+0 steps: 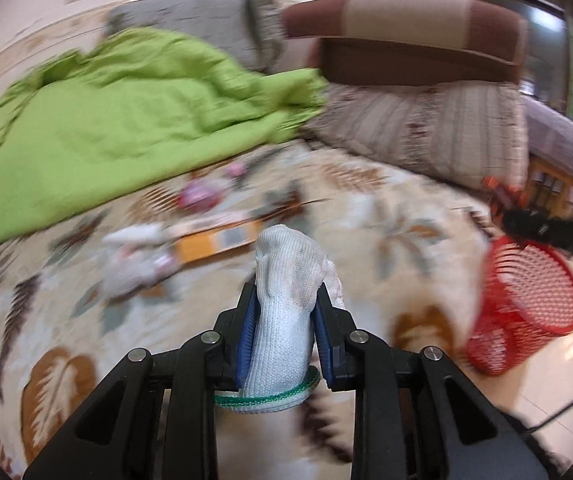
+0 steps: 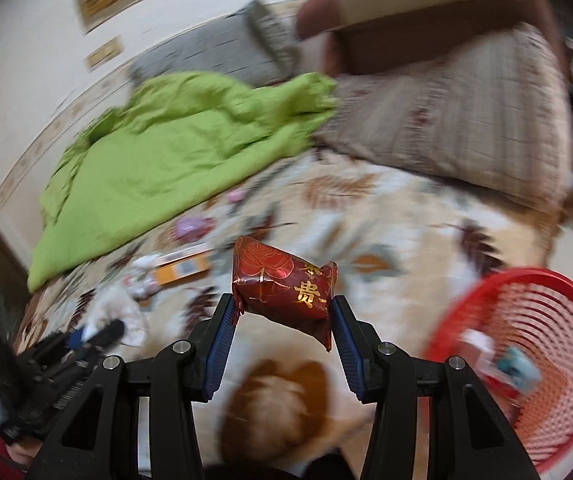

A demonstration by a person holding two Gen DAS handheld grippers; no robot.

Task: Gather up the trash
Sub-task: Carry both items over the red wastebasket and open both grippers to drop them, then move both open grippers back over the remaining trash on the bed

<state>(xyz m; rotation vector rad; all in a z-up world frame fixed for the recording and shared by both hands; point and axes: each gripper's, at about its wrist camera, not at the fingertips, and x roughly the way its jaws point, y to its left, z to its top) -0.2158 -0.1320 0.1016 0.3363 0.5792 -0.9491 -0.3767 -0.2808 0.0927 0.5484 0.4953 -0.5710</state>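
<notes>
The left tongs [image 1: 282,316] pinch a soft white glove [image 1: 286,296] mid-body; the right tongs [image 2: 284,320] clamp a light, crinkly red wrapper [image 2: 284,288] at its ends.

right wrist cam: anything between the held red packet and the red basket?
Nothing: in the right wrist view, only bare leaf-patterned bedspread separates the red packet, clamped in the right gripper, from the red basket.

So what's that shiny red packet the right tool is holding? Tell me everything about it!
The red packet is a puffy, crinkly foil-looking wrapper, dark red with a gold rose outline and gold characters. Its ends are crimped. It hangs tilted in the air above the leaf-patterned rug, pinched at both ends by the right tool, whose blue pads touch it. The red basket sits off to its right.
</notes>
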